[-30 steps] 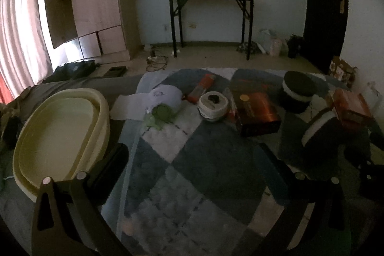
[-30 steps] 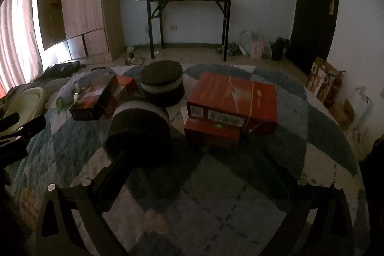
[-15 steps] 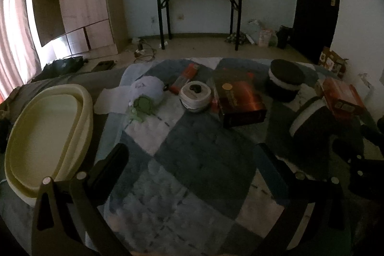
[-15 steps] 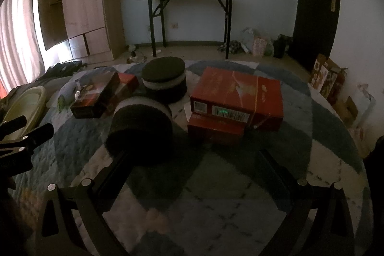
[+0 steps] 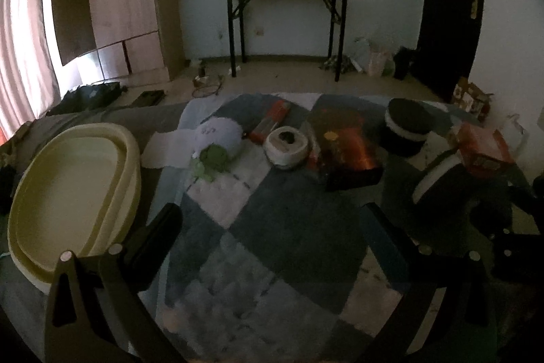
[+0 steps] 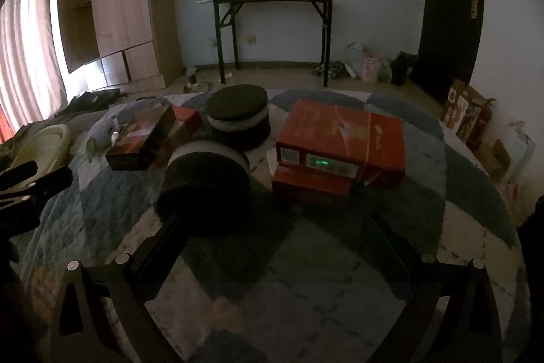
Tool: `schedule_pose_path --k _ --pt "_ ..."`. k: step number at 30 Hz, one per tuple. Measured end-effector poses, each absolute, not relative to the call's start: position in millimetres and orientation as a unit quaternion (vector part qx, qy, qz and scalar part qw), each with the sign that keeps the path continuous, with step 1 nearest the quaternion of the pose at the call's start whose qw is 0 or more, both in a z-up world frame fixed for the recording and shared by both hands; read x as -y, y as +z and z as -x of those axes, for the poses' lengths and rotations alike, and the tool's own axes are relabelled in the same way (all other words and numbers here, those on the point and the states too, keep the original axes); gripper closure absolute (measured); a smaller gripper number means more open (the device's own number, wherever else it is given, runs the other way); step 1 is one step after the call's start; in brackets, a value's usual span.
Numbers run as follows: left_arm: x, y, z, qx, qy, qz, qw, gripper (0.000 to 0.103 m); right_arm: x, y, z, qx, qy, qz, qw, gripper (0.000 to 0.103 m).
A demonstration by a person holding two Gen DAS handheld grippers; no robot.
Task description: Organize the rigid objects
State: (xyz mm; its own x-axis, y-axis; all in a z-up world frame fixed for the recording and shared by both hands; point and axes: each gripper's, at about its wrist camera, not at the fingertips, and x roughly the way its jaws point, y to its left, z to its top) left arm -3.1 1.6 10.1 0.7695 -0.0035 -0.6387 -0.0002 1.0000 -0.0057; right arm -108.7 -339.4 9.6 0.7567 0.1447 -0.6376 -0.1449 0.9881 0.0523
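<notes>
My left gripper [image 5: 272, 220] is open and empty above a checked quilt [image 5: 272, 247]. Ahead of it lie a white round tin [image 5: 288, 145], a dark box with orange print [image 5: 346, 148] and an orange tube [image 5: 272, 118]. A cream oval basin [image 5: 68, 193] sits to its left. My right gripper [image 6: 272, 227] is also open and empty. Just ahead on its left a black round tin [image 6: 204, 182] lies tilted, and a second black tin [image 6: 238, 118] stands behind it. A large red box [image 6: 340, 138] rests on a smaller red box [image 6: 311, 186] ahead on the right.
A white and green plush toy [image 5: 217, 138] lies beside white paper near the basin. On the floor beyond the quilt stand a black-legged table [image 6: 272, 33], a wooden wardrobe [image 6: 129, 22] and cartons [image 6: 469, 114] by the right wall.
The left wrist view swung slightly sideways and came back, so the objects shifted a little in frame. The right gripper barely moved. Both grippers stayed open and empty.
</notes>
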Motion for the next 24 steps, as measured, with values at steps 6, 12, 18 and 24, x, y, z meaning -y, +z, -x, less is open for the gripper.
schedule_pose_path --k 6,12,18,24 --pt "-1 8 0 -0.347 -0.002 0.011 0.938 0.0 339 12 110 -0.334 0.078 0.002 0.94 0.0" --pt "-12 12 2 -0.339 -0.002 0.012 0.941 0.0 339 12 110 -0.334 0.075 0.004 0.94 0.0" --pt "-26 8 -2 -0.353 -0.013 -0.001 0.935 0.0 345 17 111 -0.327 0.066 0.009 0.943 0.0" --pt "-21 4 -3 -0.367 -0.046 0.028 0.929 0.0 348 16 111 -0.326 0.061 0.004 0.943 0.0"
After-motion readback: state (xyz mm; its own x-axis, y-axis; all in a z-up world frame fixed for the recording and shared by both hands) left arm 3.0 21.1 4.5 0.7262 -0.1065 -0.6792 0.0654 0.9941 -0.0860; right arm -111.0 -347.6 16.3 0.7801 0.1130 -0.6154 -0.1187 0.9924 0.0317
